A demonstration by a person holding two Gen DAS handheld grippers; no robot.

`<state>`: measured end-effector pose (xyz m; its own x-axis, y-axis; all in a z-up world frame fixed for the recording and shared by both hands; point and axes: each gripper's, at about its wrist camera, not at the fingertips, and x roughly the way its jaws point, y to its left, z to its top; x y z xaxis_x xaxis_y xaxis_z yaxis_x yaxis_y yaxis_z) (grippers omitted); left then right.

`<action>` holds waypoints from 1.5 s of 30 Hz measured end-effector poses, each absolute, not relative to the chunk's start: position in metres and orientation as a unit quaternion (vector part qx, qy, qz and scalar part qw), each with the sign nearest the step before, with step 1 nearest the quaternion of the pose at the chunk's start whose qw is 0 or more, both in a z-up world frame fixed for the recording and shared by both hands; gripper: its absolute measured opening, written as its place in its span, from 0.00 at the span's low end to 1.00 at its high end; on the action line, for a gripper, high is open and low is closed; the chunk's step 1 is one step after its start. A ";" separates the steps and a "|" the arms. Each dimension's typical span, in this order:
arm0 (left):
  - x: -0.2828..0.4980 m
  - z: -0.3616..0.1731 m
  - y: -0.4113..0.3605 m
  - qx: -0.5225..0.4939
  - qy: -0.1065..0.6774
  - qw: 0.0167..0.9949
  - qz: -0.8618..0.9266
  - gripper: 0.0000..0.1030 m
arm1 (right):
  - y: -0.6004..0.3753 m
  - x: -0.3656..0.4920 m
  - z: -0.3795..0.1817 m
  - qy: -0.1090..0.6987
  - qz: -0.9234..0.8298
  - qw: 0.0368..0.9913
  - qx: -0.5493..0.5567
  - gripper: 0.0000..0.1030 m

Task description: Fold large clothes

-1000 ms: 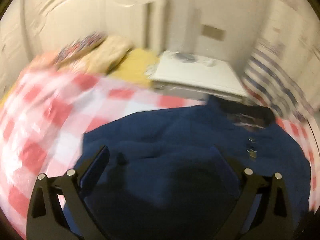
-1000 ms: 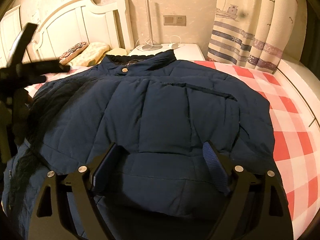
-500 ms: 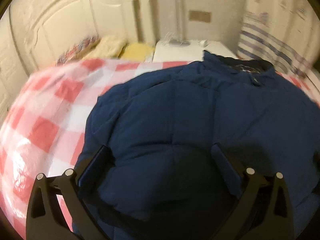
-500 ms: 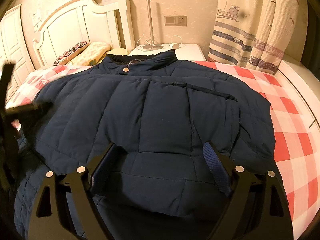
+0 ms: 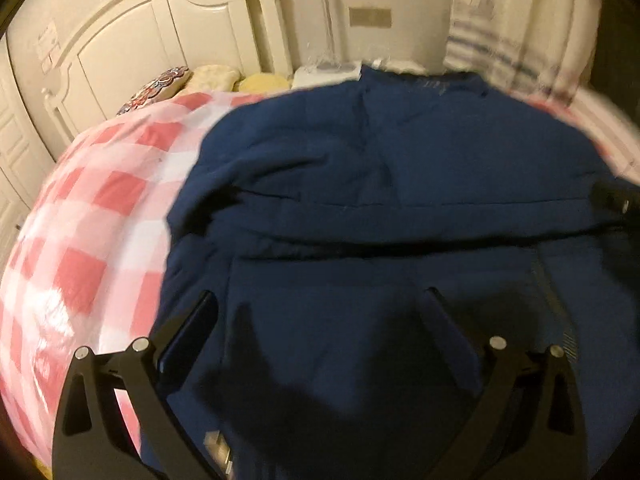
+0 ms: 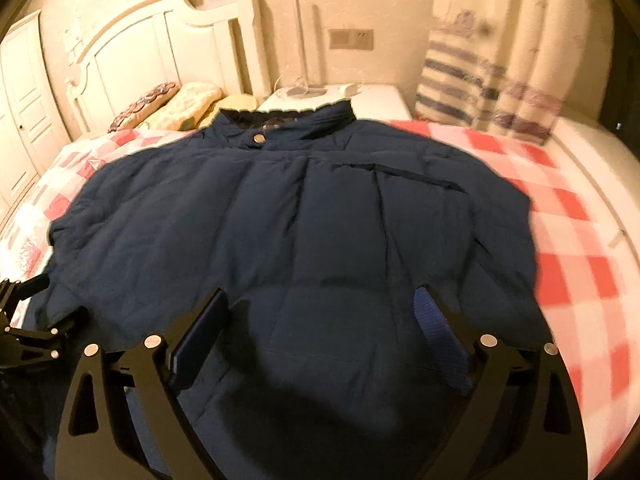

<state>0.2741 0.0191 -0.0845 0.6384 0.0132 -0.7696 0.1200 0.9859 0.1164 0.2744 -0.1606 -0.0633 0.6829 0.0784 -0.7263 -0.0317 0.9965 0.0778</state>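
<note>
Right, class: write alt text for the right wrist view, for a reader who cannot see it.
A navy padded jacket lies spread flat, collar away, on a red-and-white checked bedspread. The right gripper is open above its hem, nothing between the fingers. A white headboard stands behind.

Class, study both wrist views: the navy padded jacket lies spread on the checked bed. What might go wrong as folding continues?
1. The navy padded jacket looks thick, so a fold may spring open.
2. The open right gripper, whose jaws have just been widening with nothing gripped between them, might pinch only the top layer.
3. The left gripper could drag the red-and-white checked bedspread.
</note>
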 end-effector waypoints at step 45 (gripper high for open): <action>0.068 -0.110 0.013 0.196 0.353 0.906 -0.127 0.98 | -0.094 0.053 -0.105 0.413 0.149 0.893 -0.096 0.95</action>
<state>0.0679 0.0126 -0.1099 0.7190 -0.0916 -0.6889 0.3676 0.8914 0.2651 0.0534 -0.0944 -0.1051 0.6141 0.1866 -0.7669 -0.3457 0.9371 -0.0488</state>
